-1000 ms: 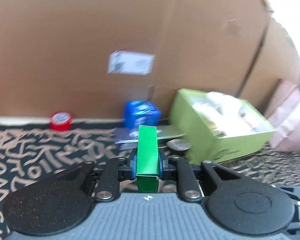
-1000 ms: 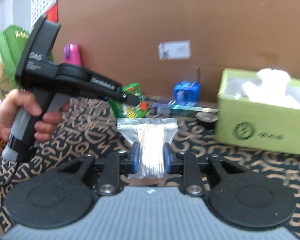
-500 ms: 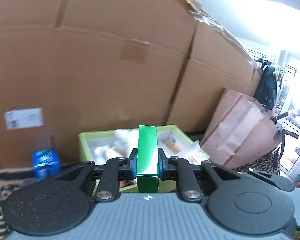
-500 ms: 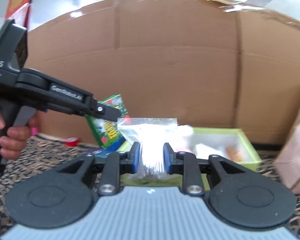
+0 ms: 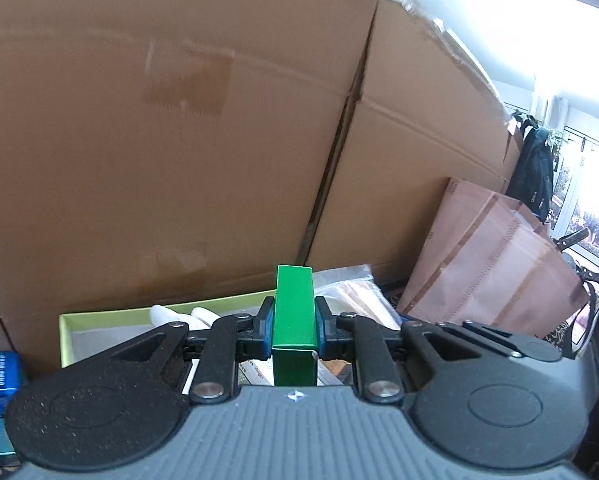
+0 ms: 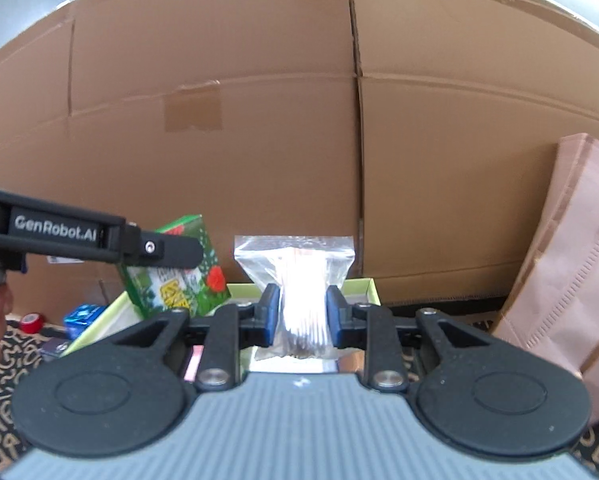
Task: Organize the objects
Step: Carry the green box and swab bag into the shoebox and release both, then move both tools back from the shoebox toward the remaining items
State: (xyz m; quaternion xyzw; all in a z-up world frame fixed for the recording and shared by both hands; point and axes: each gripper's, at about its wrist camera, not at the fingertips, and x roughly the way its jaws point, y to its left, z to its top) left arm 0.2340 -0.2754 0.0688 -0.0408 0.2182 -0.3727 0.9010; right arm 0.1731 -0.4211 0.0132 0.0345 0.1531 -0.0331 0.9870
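Observation:
My left gripper [image 5: 293, 326] is shut on a narrow green carton [image 5: 293, 312], held upright over the light green box [image 5: 99, 318]. The same carton shows its flowered side in the right wrist view [image 6: 179, 276], under the left gripper's arm [image 6: 79, 236]. My right gripper [image 6: 302, 312] is shut on a clear plastic bag of thin sticks [image 6: 299, 280], held above the green box's far rim [image 6: 363, 286]. That bag also shows in the left wrist view [image 5: 355, 292]. White items [image 5: 179, 314] lie inside the box.
A tall cardboard wall [image 6: 299, 120] stands right behind the box. A pink paper bag [image 6: 571, 280] stands at the right. A small blue box [image 6: 81, 316] and a red tape roll [image 6: 31, 322] sit on the patterned mat [image 6: 3, 360] at the left.
Both grippers have moved right and risen, from over the mat to over the green box, each still holding its item. The two grippers are now closer together.

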